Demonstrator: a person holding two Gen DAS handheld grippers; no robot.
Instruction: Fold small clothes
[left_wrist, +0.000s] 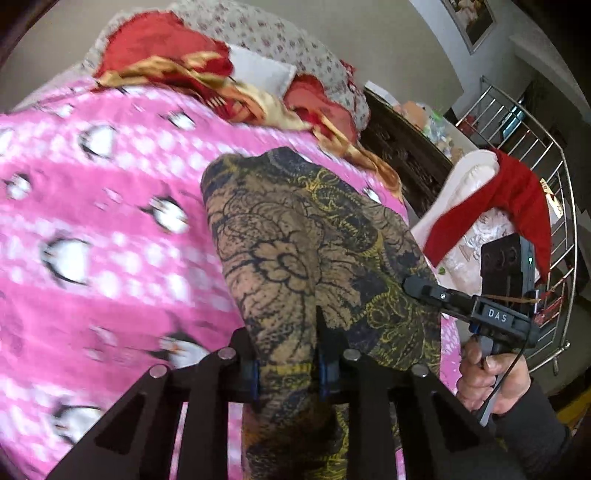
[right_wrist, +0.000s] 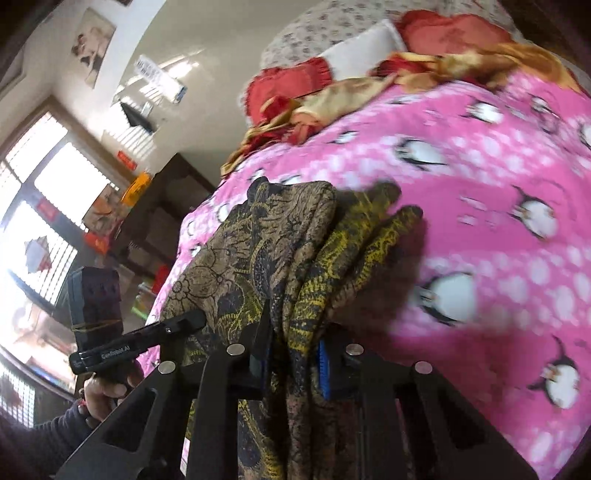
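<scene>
A small brown garment with dark blue and yellow floral print (left_wrist: 295, 236) is held stretched above a pink penguin-print blanket (left_wrist: 92, 221). My left gripper (left_wrist: 286, 369) is shut on its near edge. My right gripper shows in the left wrist view (left_wrist: 413, 286), pinching the garment's right side. In the right wrist view the right gripper (right_wrist: 293, 360) is shut on a bunched edge of the garment (right_wrist: 258, 251), which hangs in folds over the blanket (right_wrist: 480, 221). The left gripper shows there too (right_wrist: 195, 317), gripping the garment's left side.
Red and gold cloths (left_wrist: 177, 62) and a floral pillow (left_wrist: 273, 40) lie at the bed's far end. A dark wooden cabinet (left_wrist: 402, 147), a white and red pile (left_wrist: 491, 192) and a metal railing (left_wrist: 535, 147) stand to the right. A window (right_wrist: 33, 221) is on the left.
</scene>
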